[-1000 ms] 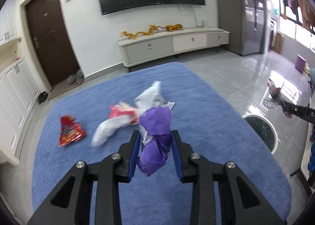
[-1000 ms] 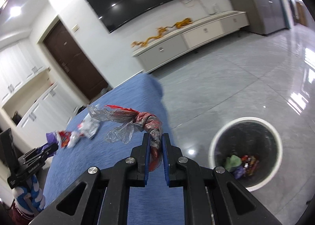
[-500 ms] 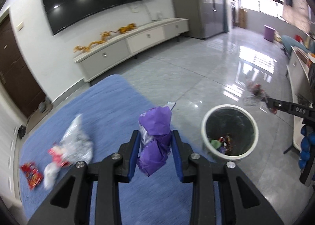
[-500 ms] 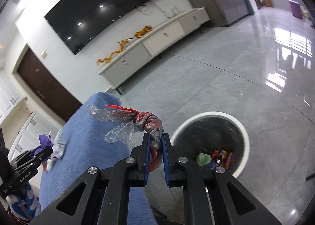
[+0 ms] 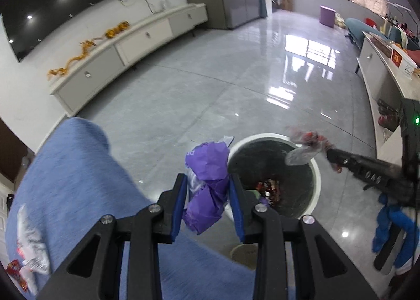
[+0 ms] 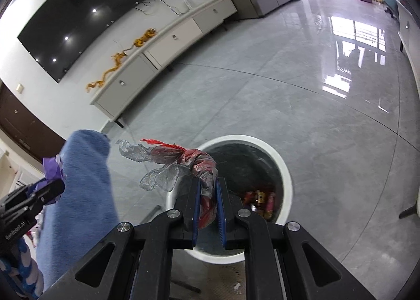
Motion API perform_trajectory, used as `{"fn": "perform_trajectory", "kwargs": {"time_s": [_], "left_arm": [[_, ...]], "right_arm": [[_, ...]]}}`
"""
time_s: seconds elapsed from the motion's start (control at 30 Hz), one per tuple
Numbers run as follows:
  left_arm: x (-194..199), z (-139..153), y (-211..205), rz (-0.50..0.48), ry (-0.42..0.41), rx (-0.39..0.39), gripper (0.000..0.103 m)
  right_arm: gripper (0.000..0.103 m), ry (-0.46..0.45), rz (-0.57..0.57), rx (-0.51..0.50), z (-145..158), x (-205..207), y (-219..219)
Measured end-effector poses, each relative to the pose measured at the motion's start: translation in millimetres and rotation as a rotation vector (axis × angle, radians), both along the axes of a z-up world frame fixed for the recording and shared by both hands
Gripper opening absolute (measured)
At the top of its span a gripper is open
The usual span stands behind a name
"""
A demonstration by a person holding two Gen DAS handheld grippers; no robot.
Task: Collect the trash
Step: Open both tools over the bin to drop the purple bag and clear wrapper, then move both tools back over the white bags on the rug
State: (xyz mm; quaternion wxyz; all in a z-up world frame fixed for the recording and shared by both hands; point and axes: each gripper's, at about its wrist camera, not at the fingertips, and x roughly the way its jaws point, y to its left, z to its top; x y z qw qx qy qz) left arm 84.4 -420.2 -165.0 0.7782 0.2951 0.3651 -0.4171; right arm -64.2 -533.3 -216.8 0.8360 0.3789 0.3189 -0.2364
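Note:
My left gripper (image 5: 207, 182) is shut on a crumpled purple wrapper (image 5: 207, 169) and holds it just left of the white-rimmed trash bin (image 5: 316, 169). My right gripper (image 6: 208, 182) is shut on a twisted red and clear plastic wrapper (image 6: 183, 161) over the near left rim of the bin (image 6: 284, 169). The bin holds several coloured wrappers (image 6: 258, 200). In the left wrist view the right gripper (image 5: 328, 153) reaches over the bin's right rim with its wrapper (image 5: 304, 148). The left gripper (image 6: 50, 184) shows at the left edge of the right wrist view.
A blue-covered table (image 5: 73, 182) lies to the left with white and red wrappers (image 5: 29, 252) on it. A grey tiled floor (image 5: 210, 85) surrounds the bin. A white TV cabinet (image 5: 126, 48) lines the far wall. A counter (image 5: 380, 85) stands at the right.
Both grippers have swung right from the blue table toward the bin, still holding their wrappers. The right gripper's wrapper is now over the bin; the purple wrapper is beside its left rim.

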Motion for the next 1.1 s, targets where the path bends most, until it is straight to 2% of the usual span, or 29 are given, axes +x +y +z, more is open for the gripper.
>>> {"fn": "perform_trajectory", "kwargs": {"time_s": [0.27,0.3,0.37,0.4,0.47,0.57,0.77,0.97,1.1], "left_arm": [[7.8,-20.0,-57.7,-0.046,0.191,0.01,0.031],[10.3,-22.2,-61.2,-0.041,0.216,0.005,0.031],[13.7,-26.0,-66.5,-0.031,0.254,-0.004,0.032],[16.8,-27.9,-69.3,-0.021,0.273,-0.009,0.034],[21.5,-30.7,-73.7,-0.001,0.3,-0.027,0.054],[24.4,-28.9,-72.7,0.014,0.315,-0.052,0.056],[19.9,-12.1,-57.0,0.035,0.265,-0.085,0.056],[10.7,26.7,-10.4,0.081,0.123,-0.214,0.056],[4.1,51.0,23.2,0.088,0.09,-0.301,0.056]], "right_arm": [[0.013,0.063,-0.037,0.014,-25.3,8.9,-19.4],[0.016,0.07,-0.042,0.017,-28.8,9.4,-22.4],[0.028,0.08,-0.05,0.021,-32.8,10.0,-26.1],[0.035,0.08,-0.055,0.023,-34.7,9.1,-27.3],[0.041,0.083,-0.062,0.025,-37.8,7.7,-28.1],[0.044,0.089,-0.074,0.032,-40.3,3.2,-28.0],[0.045,0.09,-0.081,0.018,-30.3,-7.2,-21.5],[0.051,0.07,-0.073,-0.04,-1.2,-11.9,-5.6],[0.056,0.036,-0.053,-0.078,22.5,-13.7,7.7]]}}
